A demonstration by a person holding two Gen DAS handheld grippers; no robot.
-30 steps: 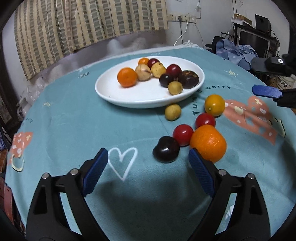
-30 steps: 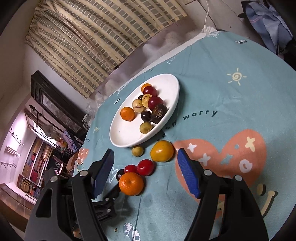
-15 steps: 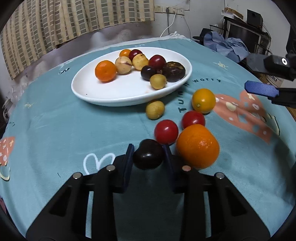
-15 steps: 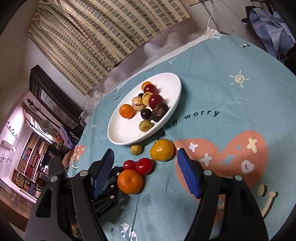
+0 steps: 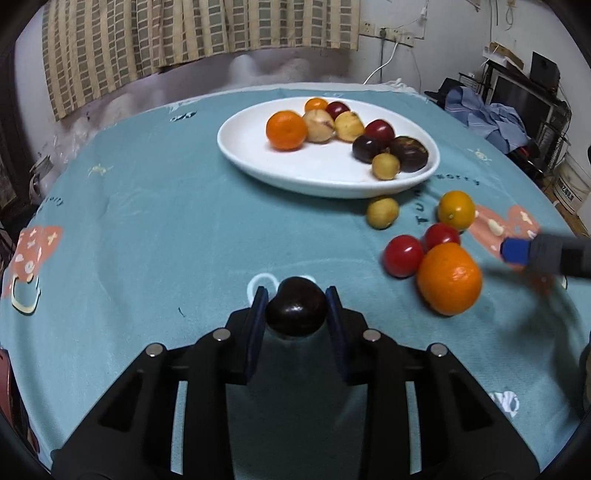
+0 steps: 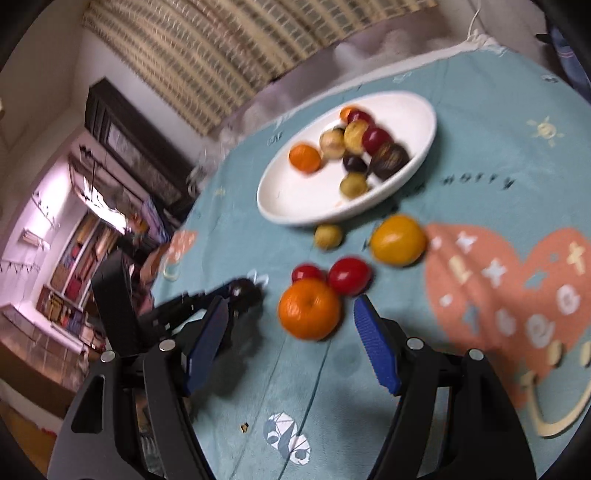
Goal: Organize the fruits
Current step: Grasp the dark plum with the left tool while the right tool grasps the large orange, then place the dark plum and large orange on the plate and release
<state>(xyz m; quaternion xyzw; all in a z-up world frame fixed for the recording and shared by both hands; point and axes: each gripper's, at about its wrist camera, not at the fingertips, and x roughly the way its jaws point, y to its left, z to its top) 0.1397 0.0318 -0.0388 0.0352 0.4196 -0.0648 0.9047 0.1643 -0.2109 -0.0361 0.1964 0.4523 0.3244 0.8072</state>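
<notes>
Left claw [image 5: 295, 306] pinches a dark plum [image 5: 296, 311] between its two blue pads [image 5: 258, 314], the fruit held low over the teal cloth of the round surface [image 5: 155, 236], near a white heart outline printed there. Right claw [image 6: 291, 332] stands spread wide, its blue pads on either side of a large orange [image 6: 309, 308] that sits on the cloth just ahead of them, touching neither; the view from this claw is blurred. From the left claw's camera, one blue pad of the right claw juts in at the right edge, just beside that same orange [image 5: 449, 277].

Loose fruit lies clustered on the cloth: two red tomatoes [image 5: 403, 255] press against the orange's far side, a yellow-orange fruit [image 5: 455, 209] sits just behind them, and a small yellow-green fruit [image 5: 382, 212] rests just beside the rim of a white oval plate [image 5: 258, 162].

On the plate, a mandarin [image 5: 286, 130] sits at the left of the group, with two pale tan fruits [image 5: 319, 125] next to it, a small orange fruit and a dark red one behind, a red plum [image 5: 379, 130], two dark purple fruits [image 5: 409, 153] and another small yellow-green fruit [image 5: 385, 166] toward the right rim.

Checked curtains [image 5: 184, 33] hang behind the surface, and crumpled blue clothing [image 5: 487, 118] lies heaped at the right.
</notes>
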